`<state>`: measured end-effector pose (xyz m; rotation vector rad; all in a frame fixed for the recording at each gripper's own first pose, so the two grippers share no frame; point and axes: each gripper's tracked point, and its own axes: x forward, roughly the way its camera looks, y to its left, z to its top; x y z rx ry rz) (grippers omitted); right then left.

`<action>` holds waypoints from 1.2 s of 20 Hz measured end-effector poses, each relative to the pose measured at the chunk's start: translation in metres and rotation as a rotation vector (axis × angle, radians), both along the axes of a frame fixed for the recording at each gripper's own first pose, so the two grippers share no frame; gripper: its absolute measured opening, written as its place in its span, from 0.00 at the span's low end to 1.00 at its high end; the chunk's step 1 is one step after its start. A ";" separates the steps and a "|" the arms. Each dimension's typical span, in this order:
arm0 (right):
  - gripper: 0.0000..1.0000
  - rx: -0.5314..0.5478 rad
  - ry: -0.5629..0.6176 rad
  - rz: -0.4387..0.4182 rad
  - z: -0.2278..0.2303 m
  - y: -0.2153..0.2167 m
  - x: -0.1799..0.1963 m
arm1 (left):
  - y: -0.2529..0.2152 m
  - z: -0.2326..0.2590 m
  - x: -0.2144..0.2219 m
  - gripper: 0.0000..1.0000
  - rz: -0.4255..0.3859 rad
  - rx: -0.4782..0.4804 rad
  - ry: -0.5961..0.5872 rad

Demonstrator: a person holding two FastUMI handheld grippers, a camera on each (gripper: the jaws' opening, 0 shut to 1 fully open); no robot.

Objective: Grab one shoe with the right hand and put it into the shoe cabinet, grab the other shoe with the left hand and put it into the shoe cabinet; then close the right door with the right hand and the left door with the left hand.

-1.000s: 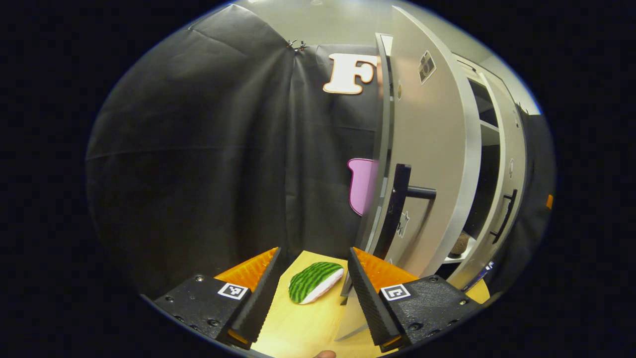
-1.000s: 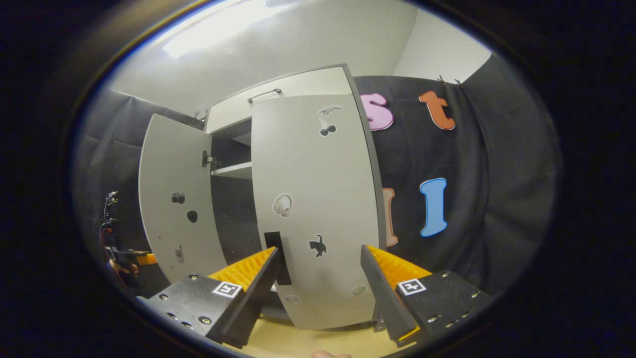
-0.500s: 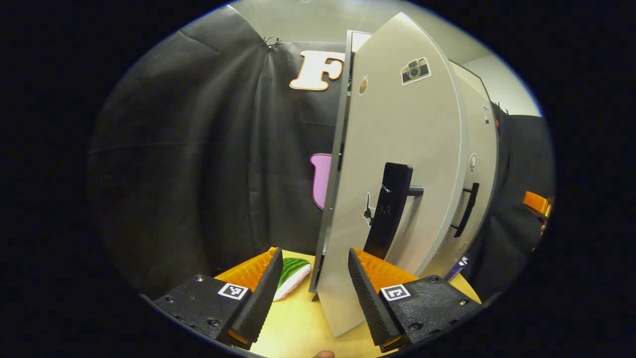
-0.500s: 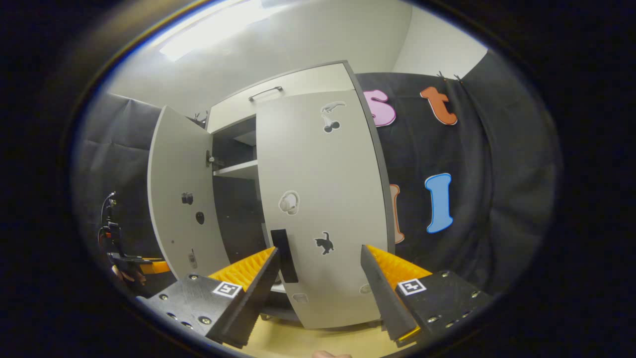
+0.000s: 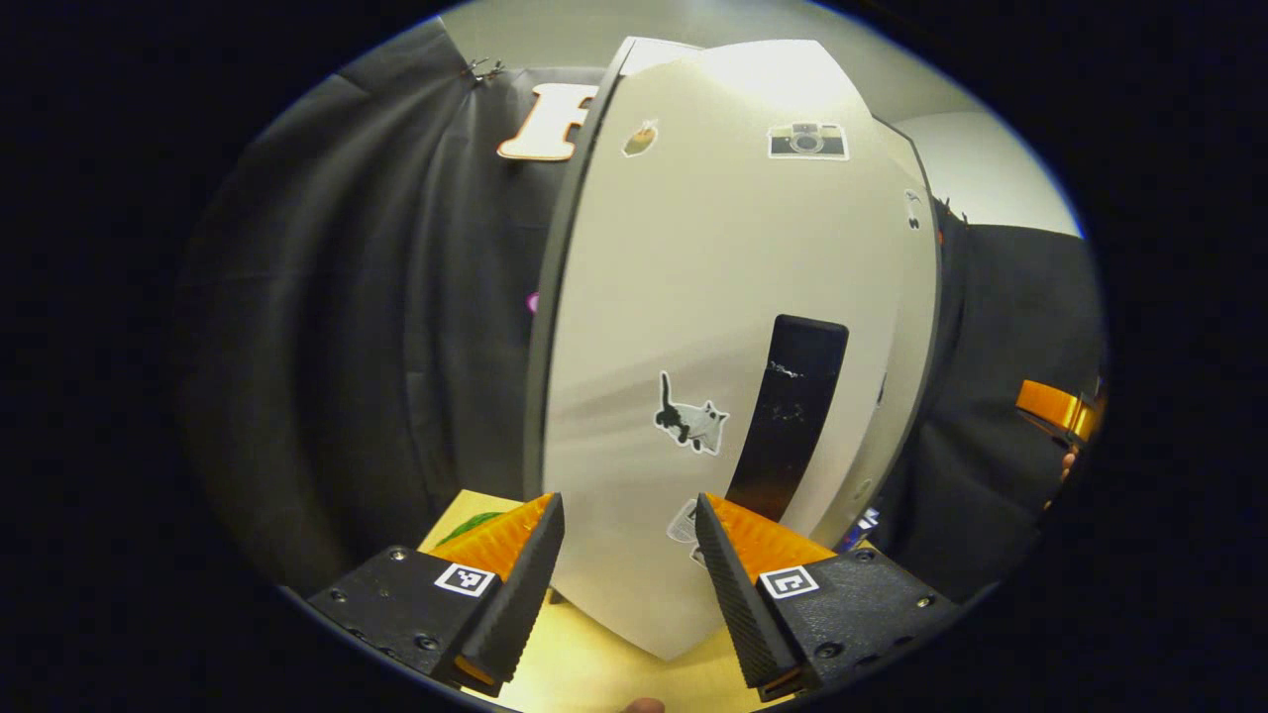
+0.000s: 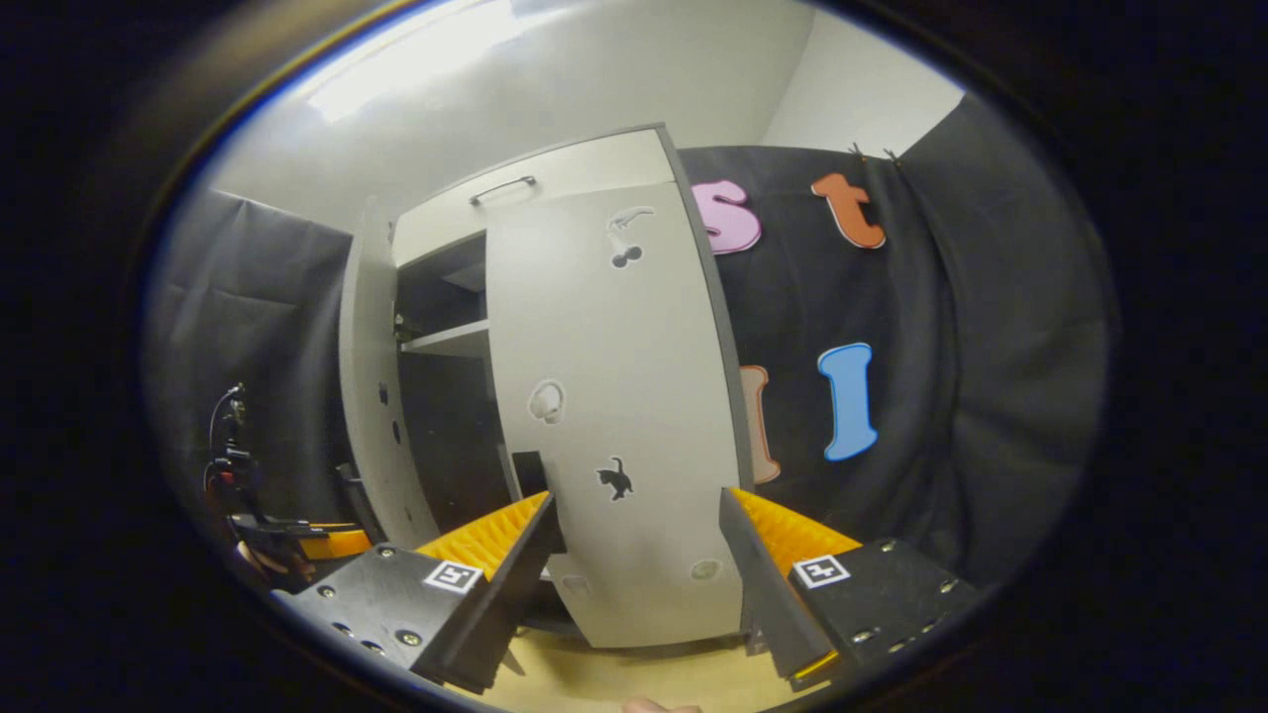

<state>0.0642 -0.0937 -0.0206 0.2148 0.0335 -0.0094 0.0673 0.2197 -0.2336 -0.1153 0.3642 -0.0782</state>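
**Operator:** Pale wood floor (image 5: pixel 594 663) lay nearest, between the fingers of the left gripper (image 5: pixel 622 584). What was the tool state?

**Technician:** The left gripper's jaws stood wide apart and held nothing. Beyond them, toward 12 o'clock, the left door (image 5: pixel 713 317) faced the camera, its black handle (image 5: pixel 788 416) at about 1 o'clock. In the right gripper view, the right gripper (image 6: pixel 634 584) was likewise spread and empty, with the right door (image 6: pixel 614 416) just beyond it and nearly shut.

**Operator:** And the shoes?

**Technician:** No shoe could be seen. Judging by the doors, both were probably inside the shoe cabinet (image 6: pixel 446 337), whose dark interior showed at 11 o'clock.

**Operator:** Recommended procedure?

**Technician:** Closing of the left door appeared to be in hand. Push flat on the panel near the handle edge, follow the hinge arc, and slow before contact, so the door seats without rebounding or striking the right door.
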 end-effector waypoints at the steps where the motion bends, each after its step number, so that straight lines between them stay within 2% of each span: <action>1: 0.98 0.008 0.006 -0.008 -0.002 -0.003 -0.004 | -0.005 -0.001 0.009 0.82 -0.016 0.006 0.004; 6: 0.96 0.018 0.039 -0.062 -0.018 -0.020 -0.018 | -0.035 -0.006 0.031 0.82 -0.085 0.020 -0.002; 11: 0.96 0.019 0.052 -0.065 -0.023 -0.020 -0.024 | -0.044 0.001 0.041 0.82 -0.098 0.022 -0.025; 12: 0.98 0.016 0.054 -0.059 -0.025 -0.017 -0.023 | -0.045 0.003 0.042 0.82 -0.099 0.016 -0.033; 16: 0.96 0.008 0.047 -0.025 -0.022 0.000 -0.023 | -0.040 0.010 0.042 0.82 -0.059 0.022 -0.049; 19: 0.98 -0.001 0.030 -0.003 -0.017 0.013 -0.025 | -0.030 0.016 0.030 0.82 -0.044 0.043 -0.058; 20: 0.96 -0.005 0.025 0.004 -0.015 0.017 -0.025 | -0.027 0.020 0.026 0.82 -0.039 0.044 -0.063; 24: 0.98 -0.028 0.007 0.009 -0.007 0.027 -0.027 | -0.017 0.045 0.007 0.82 -0.009 0.027 -0.089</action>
